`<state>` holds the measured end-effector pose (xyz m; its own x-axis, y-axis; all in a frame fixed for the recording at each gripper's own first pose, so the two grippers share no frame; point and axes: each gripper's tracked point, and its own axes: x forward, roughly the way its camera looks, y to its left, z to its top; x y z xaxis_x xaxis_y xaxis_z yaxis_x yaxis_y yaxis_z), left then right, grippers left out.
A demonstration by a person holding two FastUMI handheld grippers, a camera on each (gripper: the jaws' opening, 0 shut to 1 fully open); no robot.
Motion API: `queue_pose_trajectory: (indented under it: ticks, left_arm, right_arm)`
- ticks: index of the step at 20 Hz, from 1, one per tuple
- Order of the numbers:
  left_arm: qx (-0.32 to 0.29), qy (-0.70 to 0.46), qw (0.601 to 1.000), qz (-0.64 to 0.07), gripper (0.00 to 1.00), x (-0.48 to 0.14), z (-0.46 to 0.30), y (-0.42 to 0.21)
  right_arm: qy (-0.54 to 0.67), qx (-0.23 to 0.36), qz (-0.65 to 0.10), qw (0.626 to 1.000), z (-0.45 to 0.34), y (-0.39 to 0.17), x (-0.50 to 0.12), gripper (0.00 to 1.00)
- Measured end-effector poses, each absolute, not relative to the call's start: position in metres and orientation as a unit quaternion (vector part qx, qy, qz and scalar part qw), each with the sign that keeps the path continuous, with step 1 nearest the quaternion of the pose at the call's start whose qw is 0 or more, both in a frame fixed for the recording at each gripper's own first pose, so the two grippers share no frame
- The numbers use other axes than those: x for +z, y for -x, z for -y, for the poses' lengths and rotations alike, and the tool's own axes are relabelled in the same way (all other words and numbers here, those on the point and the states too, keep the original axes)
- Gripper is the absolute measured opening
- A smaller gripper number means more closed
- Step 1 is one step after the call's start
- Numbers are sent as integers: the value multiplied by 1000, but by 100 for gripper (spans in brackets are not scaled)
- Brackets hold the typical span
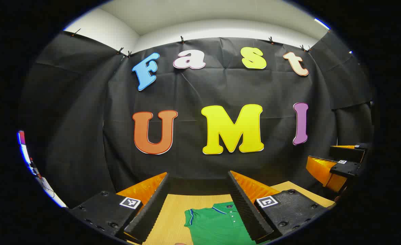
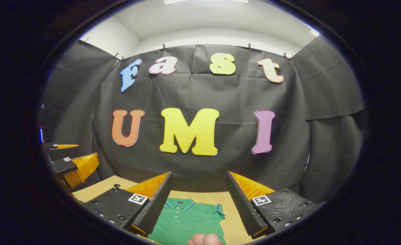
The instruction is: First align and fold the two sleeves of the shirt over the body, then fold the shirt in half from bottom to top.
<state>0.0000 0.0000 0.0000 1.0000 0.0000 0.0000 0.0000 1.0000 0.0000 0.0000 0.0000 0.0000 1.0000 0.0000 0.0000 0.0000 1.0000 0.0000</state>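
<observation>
— Holding both tools up off the wooden table (image 1: pixel 173 214), we see the green shirt (image 1: pixel 217 224) lying flat below, collar toward the black cloth wall (image 1: pixel 221 88).

— And our jaws?

— The left gripper (image 1: pixel 198 183) is spread wide, gripping nothing. The right gripper (image 2: pixel 198 183) is the same. A hand (image 2: pixel 204 239) shows at the shirt's near edge.

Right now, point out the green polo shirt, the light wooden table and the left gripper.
green polo shirt (image 1: pixel 217 224), left gripper view, on the chest panel below the collar.
light wooden table (image 1: pixel 173 212), left gripper view, bare top beside the sleeve.
left gripper (image 1: pixel 198 204), left gripper view, midway between its open fingers.
</observation>
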Motion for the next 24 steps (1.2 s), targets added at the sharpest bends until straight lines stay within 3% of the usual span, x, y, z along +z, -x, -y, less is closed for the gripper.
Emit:
queue_pose_trajectory:
  ticks: [15, 24]
  left_arm:
    - [-2, -1, 1000, -4, 100, 1, 10, -17]
    - [4, -1, 1000, -4, 100, 1, 17, -24]
  right_arm:
    - [9, -5, -3, 1000, 6, -19, 3, 97]
    - [20, 0, -42, 999, 27, -37, -30, 97]
